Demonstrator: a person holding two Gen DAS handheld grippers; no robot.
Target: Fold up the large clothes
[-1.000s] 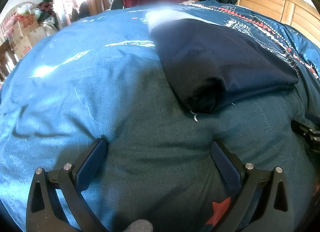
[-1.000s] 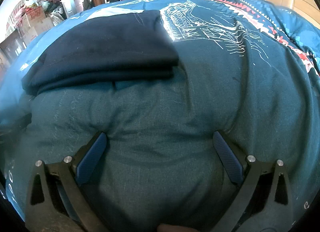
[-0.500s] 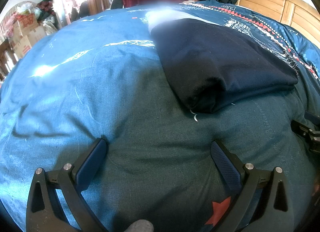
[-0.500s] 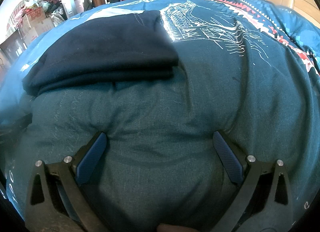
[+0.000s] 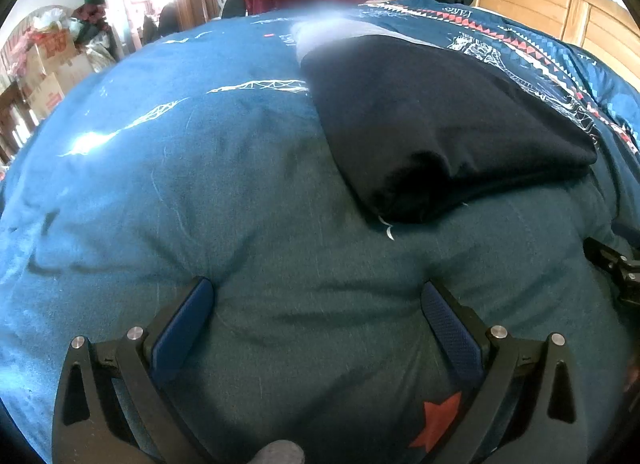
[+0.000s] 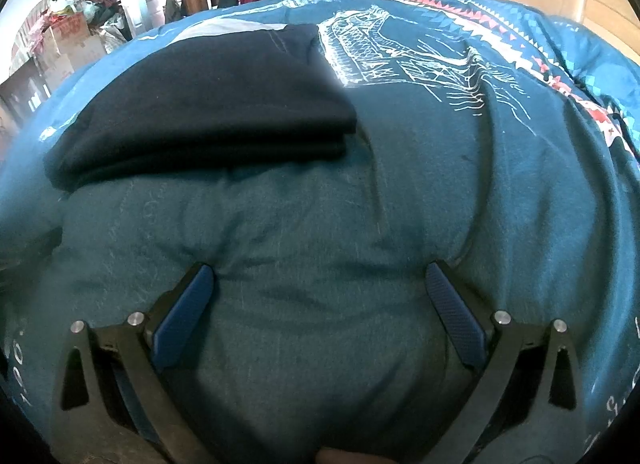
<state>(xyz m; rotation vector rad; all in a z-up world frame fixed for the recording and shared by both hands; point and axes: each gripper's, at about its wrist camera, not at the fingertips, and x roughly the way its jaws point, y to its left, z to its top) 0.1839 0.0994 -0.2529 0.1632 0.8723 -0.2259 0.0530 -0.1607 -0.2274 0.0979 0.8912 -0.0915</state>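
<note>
We are looking at a folded dark navy garment (image 5: pixel 436 124) lying flat on the blue quilt (image 5: pixel 200 184) of the bed, ahead of both tools. From the left wrist view it is sitting far and to the right; from the right wrist view it is sitting far and to the left (image 6: pixel 200 104). We are holding the left tongs (image 5: pixel 316 304) spread wide, gripping nothing, their tips pressing into the quilt. The right tongs (image 6: pixel 320 284) are likewise gaping wide and empty, resting on the quilt. A wooden headboard (image 5: pixel 540 4) is standing at the far right, and cardboard boxes (image 5: pixel 52 68) are piling at the far left.
</note>
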